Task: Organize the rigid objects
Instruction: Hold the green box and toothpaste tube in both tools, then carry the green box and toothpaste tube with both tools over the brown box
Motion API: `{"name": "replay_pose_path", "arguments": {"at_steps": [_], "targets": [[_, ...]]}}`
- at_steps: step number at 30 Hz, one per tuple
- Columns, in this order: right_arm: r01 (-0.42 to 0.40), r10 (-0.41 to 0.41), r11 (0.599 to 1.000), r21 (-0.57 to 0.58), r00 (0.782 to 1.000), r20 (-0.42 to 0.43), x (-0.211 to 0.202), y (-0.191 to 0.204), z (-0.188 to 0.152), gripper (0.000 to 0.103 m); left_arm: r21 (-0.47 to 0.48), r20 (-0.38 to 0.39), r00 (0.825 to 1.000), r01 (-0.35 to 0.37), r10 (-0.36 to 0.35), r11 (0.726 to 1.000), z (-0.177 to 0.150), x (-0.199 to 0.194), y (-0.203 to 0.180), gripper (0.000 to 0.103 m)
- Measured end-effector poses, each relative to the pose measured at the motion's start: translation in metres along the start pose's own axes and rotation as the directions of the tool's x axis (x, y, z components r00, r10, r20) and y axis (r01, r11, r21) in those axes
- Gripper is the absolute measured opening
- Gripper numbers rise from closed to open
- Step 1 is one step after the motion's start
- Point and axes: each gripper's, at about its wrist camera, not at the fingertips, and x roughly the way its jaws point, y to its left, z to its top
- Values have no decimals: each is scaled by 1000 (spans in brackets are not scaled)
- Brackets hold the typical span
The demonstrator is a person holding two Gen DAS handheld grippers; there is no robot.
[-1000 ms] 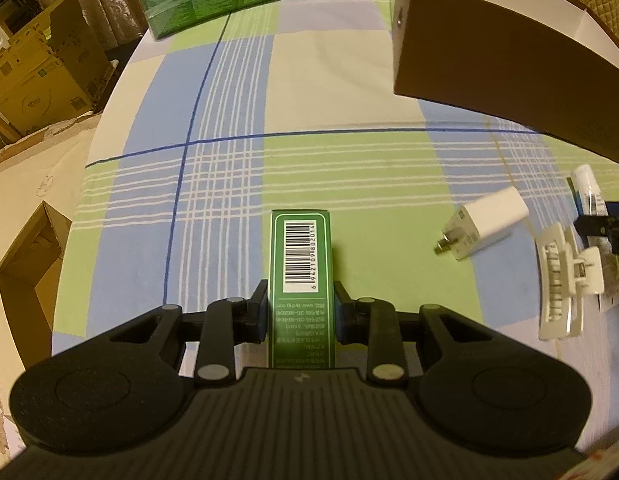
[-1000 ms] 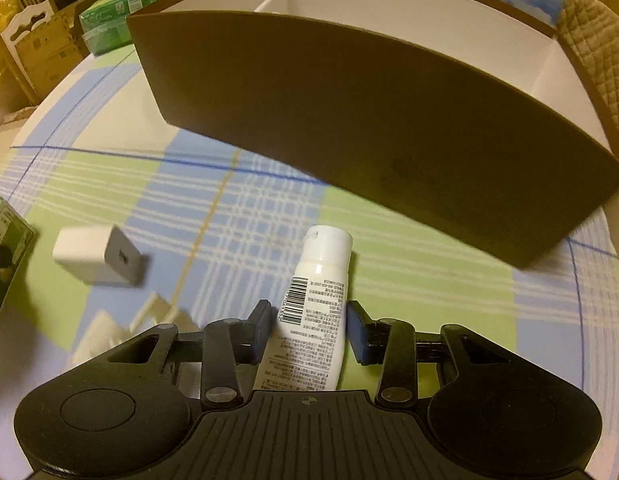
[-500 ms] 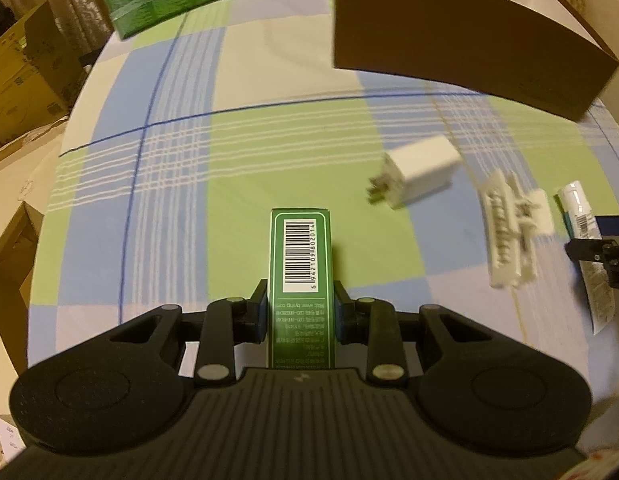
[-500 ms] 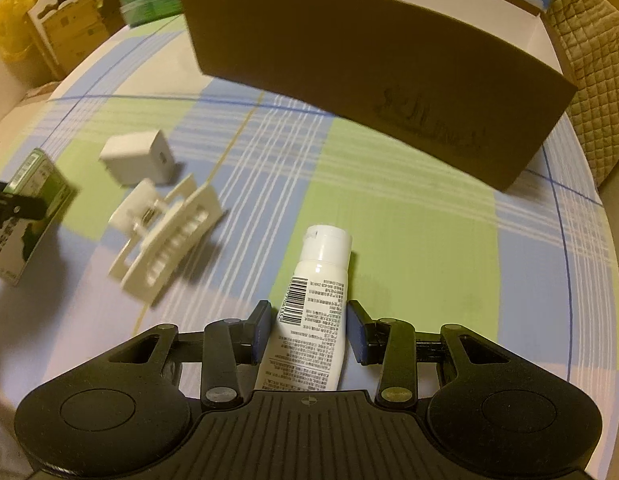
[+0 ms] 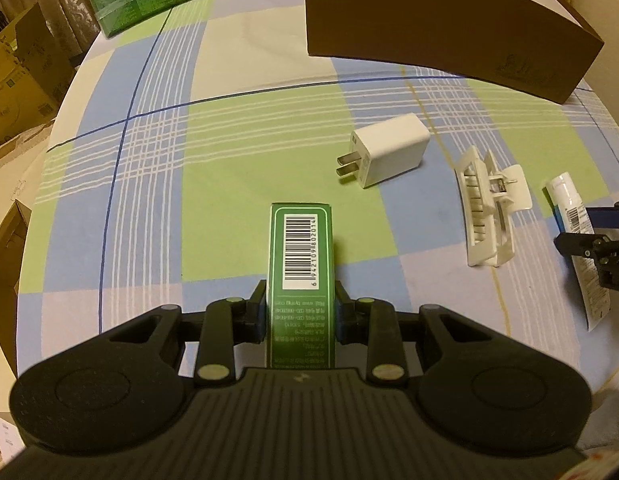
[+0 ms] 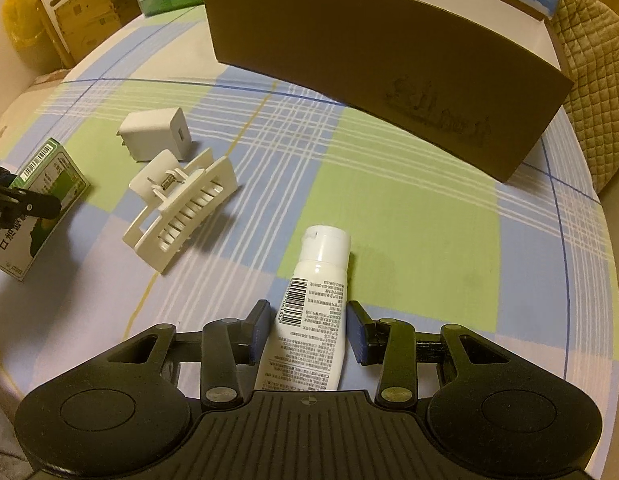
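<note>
Your left gripper (image 5: 300,312) is clamped on a slim green carton (image 5: 300,256), barcode facing up. Your right gripper (image 6: 307,330) pinches a white tube (image 6: 315,304) with a printed label. Both are held above the checked tablecloth (image 5: 229,160). Beyond stands the brown cardboard box (image 6: 369,60), white inside; its contents are hidden.

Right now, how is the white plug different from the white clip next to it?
The white plug is a solid, smooth block, while the white clip is full of slots with teeth inside. The plug has two flat metal prongs sticking out; the clip has a small metal spring at its hinge. The clip looks longer than the plug. Both are white, lie loose on the checked tablecloth, and neither is in a gripper.
</note>
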Motion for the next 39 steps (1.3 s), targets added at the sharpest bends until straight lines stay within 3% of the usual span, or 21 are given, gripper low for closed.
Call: {"name": "replay_pose_path", "arguments": {"at_steps": [21,39], "targets": [[-2,2,1000,10,1000,1,2,1,0,36,22,-1,1000,5,-5,1000,-2,-4,-5,26],[-28,25,996,81,999,36,-13,-14,6,33,18,56,998,2,-3,1000,7,-27,3,26]]}}
